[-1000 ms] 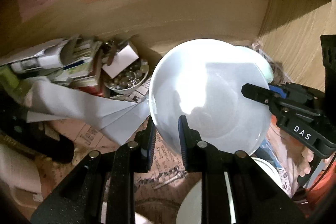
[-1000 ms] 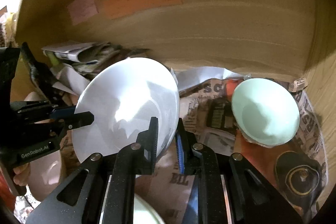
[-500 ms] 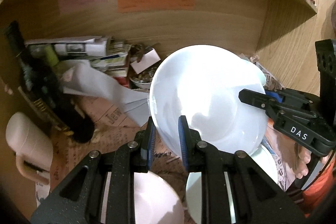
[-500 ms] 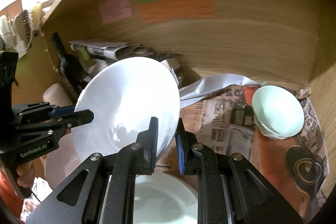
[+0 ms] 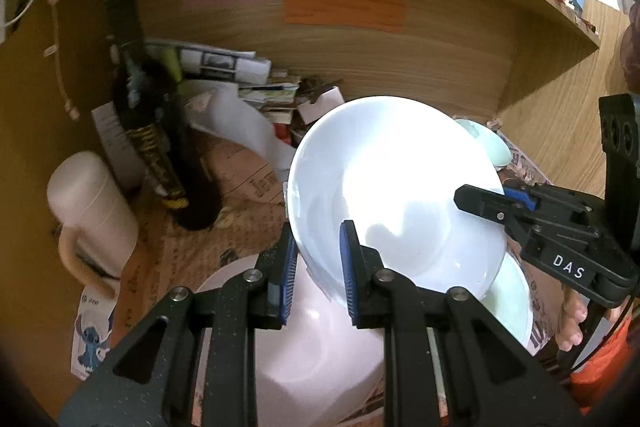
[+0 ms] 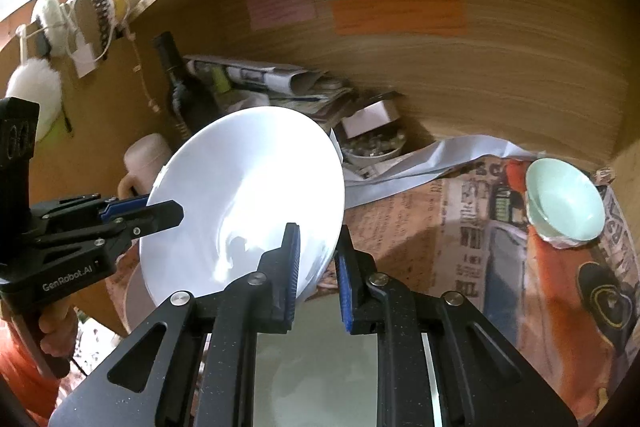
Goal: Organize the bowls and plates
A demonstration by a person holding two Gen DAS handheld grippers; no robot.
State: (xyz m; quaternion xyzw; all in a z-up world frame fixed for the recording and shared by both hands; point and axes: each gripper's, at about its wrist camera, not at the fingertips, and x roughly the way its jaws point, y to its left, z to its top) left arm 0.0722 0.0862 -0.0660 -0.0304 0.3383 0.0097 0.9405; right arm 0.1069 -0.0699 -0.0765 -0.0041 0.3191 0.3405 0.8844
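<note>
shelf [image 6: 500, 75]: lined with newspaper [image 6: 424, 211]
white plate [image 5: 396, 195]: held tilted above shelf, gripped at opposite rim edges
left gripper [image 5: 316, 275]: jaws clamped on plate rim
right gripper [image 6: 318, 267]: jaws clamped on plate rim
green bowl [image 6: 564, 203]: on newspaper, right corner

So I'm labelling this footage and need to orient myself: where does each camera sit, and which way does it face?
Left wrist: sits on the left gripper, facing into the wooden shelf; its fingers pinch the round white plate, and the right gripper reaches in with a hand below.
Right wrist: sits on the right gripper, facing the same shelf; it grips the plate, with the left gripper entering.
Shared: the plate, the orange paper note, the dark glass bottle.
</note>
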